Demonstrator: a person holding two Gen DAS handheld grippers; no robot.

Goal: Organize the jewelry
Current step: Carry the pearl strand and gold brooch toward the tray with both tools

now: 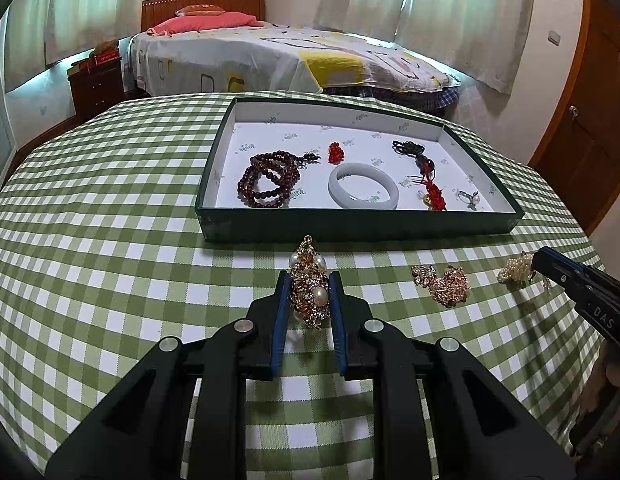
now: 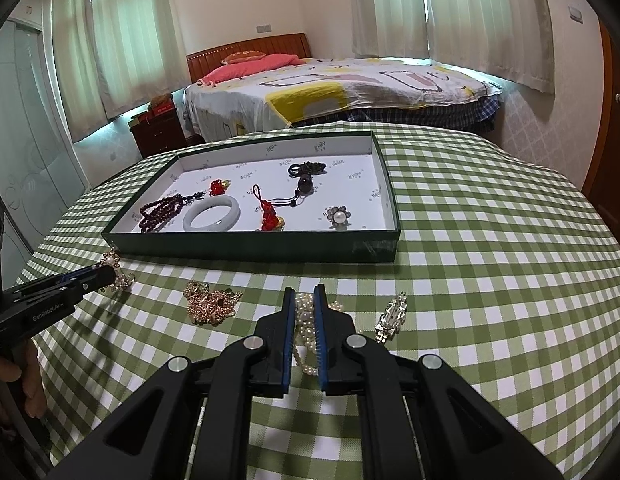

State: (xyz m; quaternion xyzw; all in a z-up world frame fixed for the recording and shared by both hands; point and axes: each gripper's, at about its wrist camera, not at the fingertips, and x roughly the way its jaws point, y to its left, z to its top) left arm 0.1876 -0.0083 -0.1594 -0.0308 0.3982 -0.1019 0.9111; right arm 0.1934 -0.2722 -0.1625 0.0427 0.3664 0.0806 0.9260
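My left gripper (image 1: 309, 276) is shut on a gold brooch with pearls (image 1: 310, 292) on the checked tablecloth, just in front of the green tray (image 1: 349, 226). My right gripper (image 2: 304, 294) is shut on a pearl bracelet (image 2: 306, 326) to the right; it also shows in the left wrist view (image 1: 543, 264). The tray (image 2: 250, 246) holds dark red beads (image 1: 266, 180), a white jade bangle (image 1: 363, 186), red knot charms (image 1: 433, 192), a black cord pendant (image 2: 306, 180) and a pearl flower ring (image 2: 338, 215).
A gold rhinestone piece (image 2: 210, 304) lies between the grippers, also in the left wrist view (image 1: 445, 282). A silver brooch (image 2: 391, 316) lies right of the right gripper. A bed (image 1: 290, 56) and a nightstand (image 1: 96, 84) stand behind the table.
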